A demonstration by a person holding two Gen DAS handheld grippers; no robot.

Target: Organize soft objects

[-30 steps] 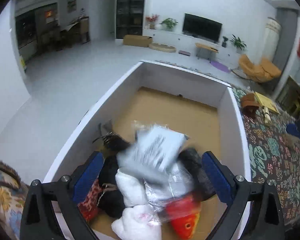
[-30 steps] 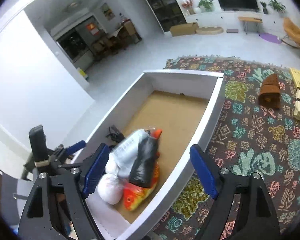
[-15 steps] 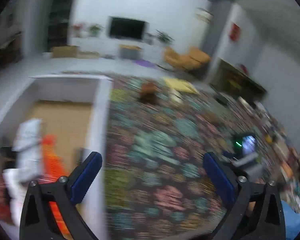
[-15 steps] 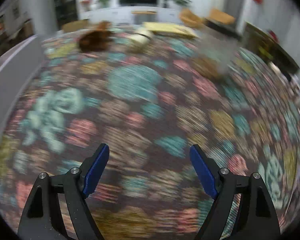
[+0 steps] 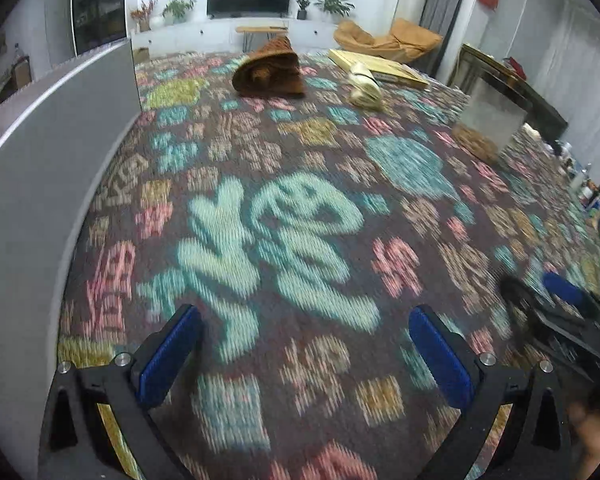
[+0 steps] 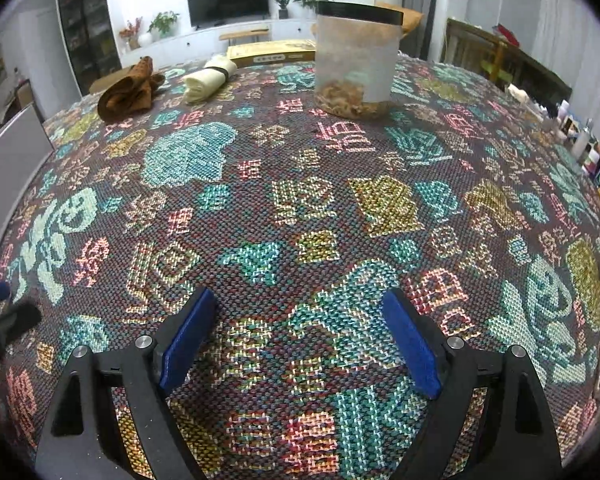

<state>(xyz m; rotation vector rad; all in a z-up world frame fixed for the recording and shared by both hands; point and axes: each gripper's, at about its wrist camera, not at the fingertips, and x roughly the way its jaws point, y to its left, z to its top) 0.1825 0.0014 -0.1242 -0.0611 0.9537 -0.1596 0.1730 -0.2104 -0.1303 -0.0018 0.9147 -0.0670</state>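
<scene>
Left wrist view: the left gripper [image 5: 300, 344] hangs over the patterned cloth [image 5: 308, 208], its jaws standing at their widest, having just been opening, with nothing between them. The white box wall [image 5: 40, 168] runs along the cloth's left edge. At the cloth's far end lies a brown folded cloth [image 5: 270, 68]; just right of it a cream rolled bundle [image 5: 364, 86], with a flat yellow box [image 5: 380, 66] behind. A translucent jar [image 5: 488, 120] stands toward the cloth's right side. These soft items appear still unsorted, probably the next to be fetched. Right wrist view: the right gripper [image 6: 300, 340] is spread wide and empty above the same cloth [image 6: 300, 208], its jaws having just widened further. From the jar [image 6: 358, 64], standing at the cloth's far middle with fibrous stuff at its bottom, the cream bundle [image 6: 208, 78] lies left and the brown cloth [image 6: 130, 92] further left. Both grippers look readied for a new pickup.
</scene>
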